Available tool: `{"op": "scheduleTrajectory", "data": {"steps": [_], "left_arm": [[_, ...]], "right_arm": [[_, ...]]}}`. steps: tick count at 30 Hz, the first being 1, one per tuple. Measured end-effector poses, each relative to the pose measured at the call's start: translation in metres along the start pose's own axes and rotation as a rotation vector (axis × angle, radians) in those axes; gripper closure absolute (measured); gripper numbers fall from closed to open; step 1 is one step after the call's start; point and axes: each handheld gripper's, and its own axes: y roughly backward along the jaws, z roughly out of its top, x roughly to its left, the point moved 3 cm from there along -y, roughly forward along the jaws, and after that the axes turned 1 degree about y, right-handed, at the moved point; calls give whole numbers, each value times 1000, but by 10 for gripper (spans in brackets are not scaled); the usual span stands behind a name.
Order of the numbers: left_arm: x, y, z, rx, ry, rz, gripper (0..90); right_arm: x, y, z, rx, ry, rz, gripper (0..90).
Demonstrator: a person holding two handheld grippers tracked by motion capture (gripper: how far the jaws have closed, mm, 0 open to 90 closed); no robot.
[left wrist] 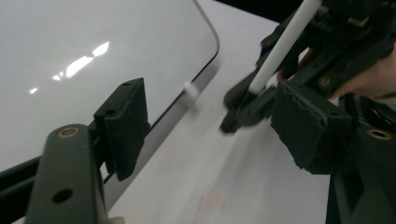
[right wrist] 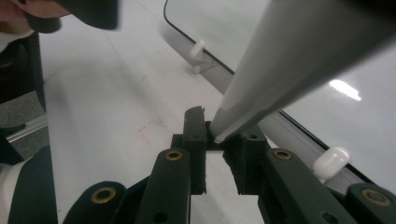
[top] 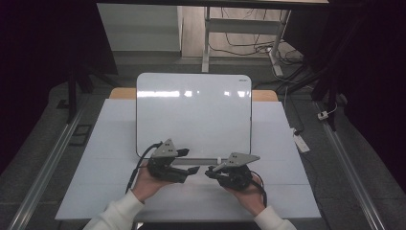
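Right gripper sat shut on a white pen near the whiteboard, left gripper close beside, its wide jaws had nothing between them, pen stood past them, pen pinched tight above table.

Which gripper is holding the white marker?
The right gripper: its jaws are clamped on the white marker. The left gripper has open jaws with nothing between them.

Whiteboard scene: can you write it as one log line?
right gripper: shut on white marker | left gripper: open, holds nothing | whiteboard: blank, on table
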Motion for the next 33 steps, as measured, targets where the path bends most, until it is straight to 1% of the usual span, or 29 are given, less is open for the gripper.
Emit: {"op": "scheduleTrajectory", "data": {"steps": [4, 7, 11, 13, 14, 16, 17, 18, 20, 22, 24, 25, 26, 28, 30, 31, 33], "left_arm": [[-9, -15, 11, -3, -26, -57, 342], [-14, -24, 15, 4, -48, -93, 396], [-17, -32, 18, 9, -62, -140, 473], [-19, -34, 20, 7, -75, -162, 511], [-20, -35, 20, 7, -85, -170, 535], [-20, -37, 21, 6, -96, -183, 626], [-20, -37, 22, 5, -95, -210, 677], [-20, -37, 22, 6, -100, -212, 738], [-21, -37, 21, 14, -126, -195, 756], [-19, -36, 21, 14, -141, -171, 779], [-17, -33, 21, 7, -144, -146, 802], [-16, -31, 21, -3, -132, -143, 811], [-14, -29, 21, -12, -117, -135, 812], [-10, -25, 22, -25, -105, -107, 813], [-7, -22, 22, -40, -86, -85, 814], [-5, -21, 22, -44, -77, -77, 813], [-4, -20, 21, -53, -61, -69, 813]], "right_arm": [[1, -2, 1, -2, -2, 18, 771], [2, -4, 1, -1, -6, 25, 771], [3, -6, 1, 1, -15, 38, 772], [4, -7, 1, 4, -15, 45, 771], [4, -8, 2, 5, -15, 48, 772], [6, -10, 3, 4, -8, 59, 771], [7, -11, 3, 5, -6, 62, 771], [8, -11, 4, 3, -11, 66, 771], [8, -12, 4, 7, -15, 76, 771], [8, -13, 3, 14, -23, 90, 768], [8, -13, 2, 22, -38, 110, 758], [8, -13, 2, 20, -35, 110, 747], [9, -11, 2, 13, -27, 96, 734], [11, -4, 4, -16, -16, 39, 645], [12, 7, 5, -57, -27, -13, 591], [13, 13, 6, -82, -23, -55, 568], [19, 24, 9, -125, -2, -143, 560]]}}
